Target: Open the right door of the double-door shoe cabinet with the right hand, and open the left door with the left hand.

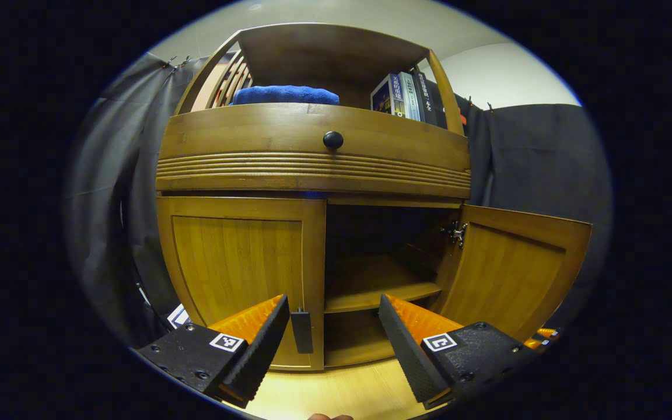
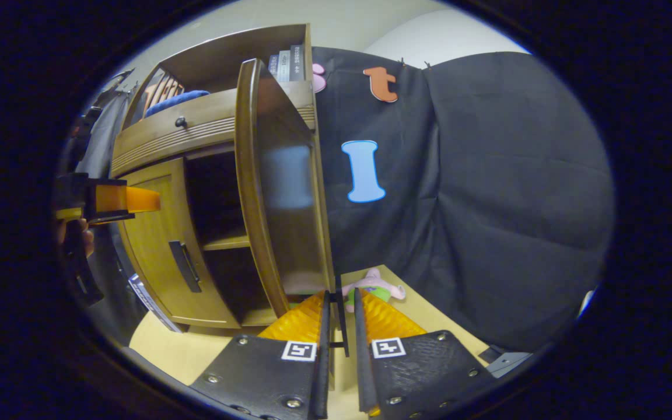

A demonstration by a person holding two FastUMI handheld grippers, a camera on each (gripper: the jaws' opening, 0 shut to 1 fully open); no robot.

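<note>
Left gripper view, left to right: the left door [image 1: 237,268] of the shoe cabinet [image 1: 312,169] stands closed, its dark handle [image 1: 301,331] at the door's inner edge; the left gripper [image 1: 333,326] hovers in front with its fingers spread wide apart, grasping nothing, the handle lying just beside the left finger [image 1: 266,344], and whether they touch cannot be told; past the handle lies the open compartment with an inner shelf [image 1: 380,291]; the right door [image 1: 511,268] is swung outward on its hinge [image 1: 455,233]. Above the doors runs a drawer front with a round knob [image 1: 333,140]; on top rest a blue towel [image 1: 286,95] and a row of books [image 1: 403,96].

Right gripper view, left to right: the left gripper [image 2: 129,199] and a hand [image 2: 76,233] appear at the far edge, before the closed left door [image 2: 164,251]; the right door [image 2: 280,192] is seen edge-on, open; the right gripper [image 2: 340,318] has its fingers clenched on the thin door handle [image 2: 340,318]; a plush toy [image 2: 374,286] lies on the floor [image 2: 429,318] beyond.
</note>
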